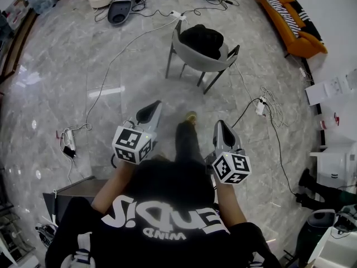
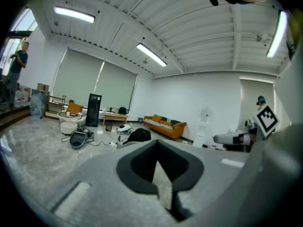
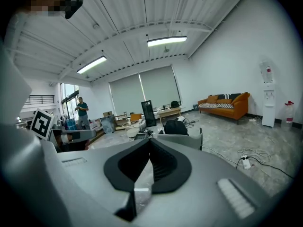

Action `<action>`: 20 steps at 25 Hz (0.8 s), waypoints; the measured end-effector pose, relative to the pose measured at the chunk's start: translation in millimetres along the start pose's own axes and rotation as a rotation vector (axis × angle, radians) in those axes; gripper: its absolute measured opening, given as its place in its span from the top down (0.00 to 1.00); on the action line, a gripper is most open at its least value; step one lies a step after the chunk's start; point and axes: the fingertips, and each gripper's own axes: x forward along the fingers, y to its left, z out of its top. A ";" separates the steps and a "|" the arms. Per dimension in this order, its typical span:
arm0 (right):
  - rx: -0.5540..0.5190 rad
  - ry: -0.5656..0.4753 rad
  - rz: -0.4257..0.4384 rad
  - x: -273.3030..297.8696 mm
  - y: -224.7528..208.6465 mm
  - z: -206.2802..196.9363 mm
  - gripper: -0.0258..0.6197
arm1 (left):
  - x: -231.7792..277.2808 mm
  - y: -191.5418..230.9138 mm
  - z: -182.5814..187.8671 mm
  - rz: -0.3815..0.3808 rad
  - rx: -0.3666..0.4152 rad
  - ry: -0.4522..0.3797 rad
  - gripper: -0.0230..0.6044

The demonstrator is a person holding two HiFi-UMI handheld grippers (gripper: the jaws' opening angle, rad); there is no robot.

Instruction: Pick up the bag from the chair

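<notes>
The left gripper (image 1: 154,106) is clenched, its grey jaws pressed together with nothing between them, as the left gripper view shows (image 2: 159,148). The right gripper (image 1: 221,125) is likewise clenched and empty, its black-lined jaws meeting along one seam (image 3: 149,144). Both are held side by side in front of the person's black printed shirt (image 1: 167,205) and point up the head view toward the grey shell chair with dark legs (image 1: 192,61), which stands well apart from them across the grey marble-patterned floor (image 1: 122,66). The soft, lumpy black bag (image 1: 202,40) lies in that chair's seat, touched by neither gripper. Its long axis runs across the seat from armrest to armrest, roughly crosswise to the way the grippers point, and it fills most of the shell. In the right gripper view the chair's curved back (image 3: 189,140) faces the grippers and the bag (image 3: 176,126) rises above its rim. In the left gripper view the bag (image 2: 139,135) shows just over the jaws. A white cable (image 1: 120,57) runs across the floor from the chair's left side. A white power strip (image 1: 261,106) lies to the chair's lower right. An orange sofa with a striped cushion (image 1: 287,18) stands well to the chair's right.
</notes>
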 end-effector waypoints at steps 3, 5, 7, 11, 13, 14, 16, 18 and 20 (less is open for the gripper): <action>-0.002 -0.006 -0.004 15.6 -4.8 4.4 0.96 | 14.1 10.1 3.4 -0.005 0.002 -0.004 0.96; 0.003 -0.008 -0.006 28.0 -12.2 9.3 0.96 | 27.3 15.4 7.3 -0.008 0.001 -0.003 0.96; 0.006 -0.009 -0.004 43.5 -20.2 14.3 0.96 | 42.3 21.8 10.9 -0.008 0.000 -0.003 0.96; 0.004 -0.006 0.015 79.6 -32.6 22.2 0.96 | 73.9 39.1 14.2 0.002 0.003 0.003 0.96; 0.009 -0.007 0.019 96.8 -42.0 29.1 0.96 | 92.0 47.3 17.8 0.005 0.004 0.008 0.96; 0.012 -0.007 0.018 106.0 -48.5 33.2 0.96 | 102.2 51.4 20.4 0.006 0.004 0.009 0.96; 0.019 -0.006 0.014 125.3 -63.8 40.7 0.96 | 124.4 59.7 25.1 0.010 0.002 0.009 0.96; 0.023 0.000 0.015 146.2 -78.8 48.1 0.96 | 147.9 68.1 29.0 0.016 0.001 0.014 0.96; 0.023 0.010 0.022 167.8 -91.8 57.3 0.96 | 171.5 76.8 34.4 0.023 -0.003 0.019 0.96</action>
